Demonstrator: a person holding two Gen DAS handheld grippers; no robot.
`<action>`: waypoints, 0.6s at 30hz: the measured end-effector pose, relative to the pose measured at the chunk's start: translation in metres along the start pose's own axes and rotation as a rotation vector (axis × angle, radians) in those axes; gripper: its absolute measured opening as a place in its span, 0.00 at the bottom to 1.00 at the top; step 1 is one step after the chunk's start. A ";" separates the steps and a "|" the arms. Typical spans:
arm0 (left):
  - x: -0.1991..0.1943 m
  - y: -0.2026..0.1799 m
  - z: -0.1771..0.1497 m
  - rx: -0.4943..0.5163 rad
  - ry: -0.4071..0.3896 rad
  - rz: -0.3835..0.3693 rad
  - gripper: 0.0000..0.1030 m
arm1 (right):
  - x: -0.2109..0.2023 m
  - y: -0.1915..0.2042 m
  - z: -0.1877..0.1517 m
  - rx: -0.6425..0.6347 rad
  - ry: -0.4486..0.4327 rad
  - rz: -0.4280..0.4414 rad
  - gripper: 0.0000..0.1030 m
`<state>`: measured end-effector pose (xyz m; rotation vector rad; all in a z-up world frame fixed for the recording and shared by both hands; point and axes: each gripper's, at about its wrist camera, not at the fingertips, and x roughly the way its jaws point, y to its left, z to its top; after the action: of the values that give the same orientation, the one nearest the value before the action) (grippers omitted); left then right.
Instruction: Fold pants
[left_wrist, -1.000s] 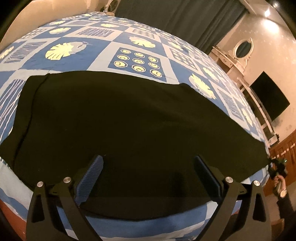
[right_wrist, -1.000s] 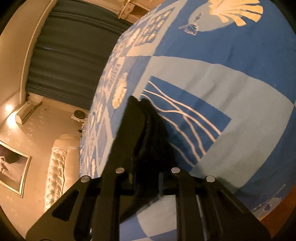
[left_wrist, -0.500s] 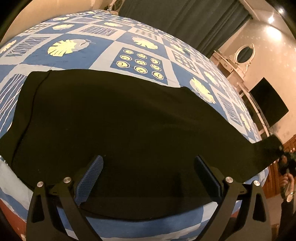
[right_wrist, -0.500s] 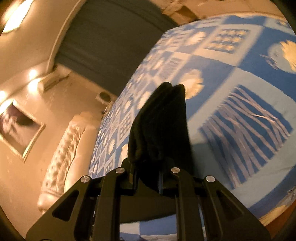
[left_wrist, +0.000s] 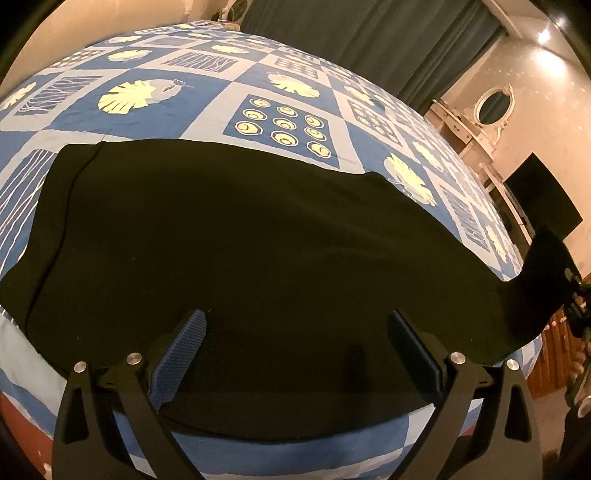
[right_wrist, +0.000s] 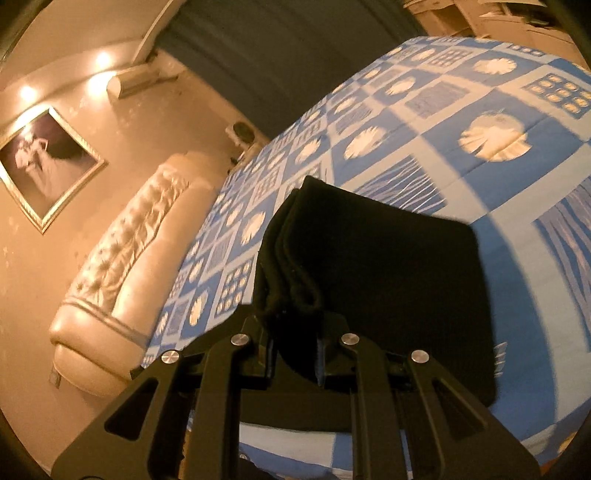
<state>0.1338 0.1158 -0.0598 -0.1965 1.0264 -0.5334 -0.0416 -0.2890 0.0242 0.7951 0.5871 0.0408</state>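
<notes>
Black pants (left_wrist: 240, 251) lie flat across the near part of a bed, waistband at the left. My left gripper (left_wrist: 295, 339) is open and empty, its blue-padded fingers (left_wrist: 184, 343) hovering just above the pants near the bed's front edge. My right gripper (right_wrist: 295, 332) is shut on the pants' leg end (right_wrist: 388, 280), which it holds lifted above the bed. In the left wrist view that lifted leg end (left_wrist: 543, 280) rises at the far right with the right gripper beside it.
The bed has a blue and white patterned cover (left_wrist: 288, 122). A padded cream headboard (right_wrist: 122, 258) is at one end. Dark curtains (left_wrist: 369, 33), a white dresser with an oval mirror (left_wrist: 491, 107) and a dark screen (left_wrist: 539, 199) stand beyond the bed.
My right gripper has lifted the leg end up off the bed and swung its view upward. The left gripper has stayed open over the pants.
</notes>
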 end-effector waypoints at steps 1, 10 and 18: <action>0.000 0.000 0.000 -0.001 0.000 0.001 0.94 | 0.011 0.004 -0.005 -0.011 0.016 -0.008 0.15; 0.001 -0.001 0.000 -0.004 -0.003 0.014 0.94 | 0.072 0.023 -0.047 -0.081 0.122 -0.052 0.15; 0.001 -0.001 0.000 -0.002 -0.003 0.015 0.94 | 0.105 0.037 -0.075 -0.169 0.191 -0.106 0.15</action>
<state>0.1338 0.1144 -0.0602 -0.1914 1.0248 -0.5185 0.0152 -0.1868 -0.0428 0.5988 0.7953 0.0687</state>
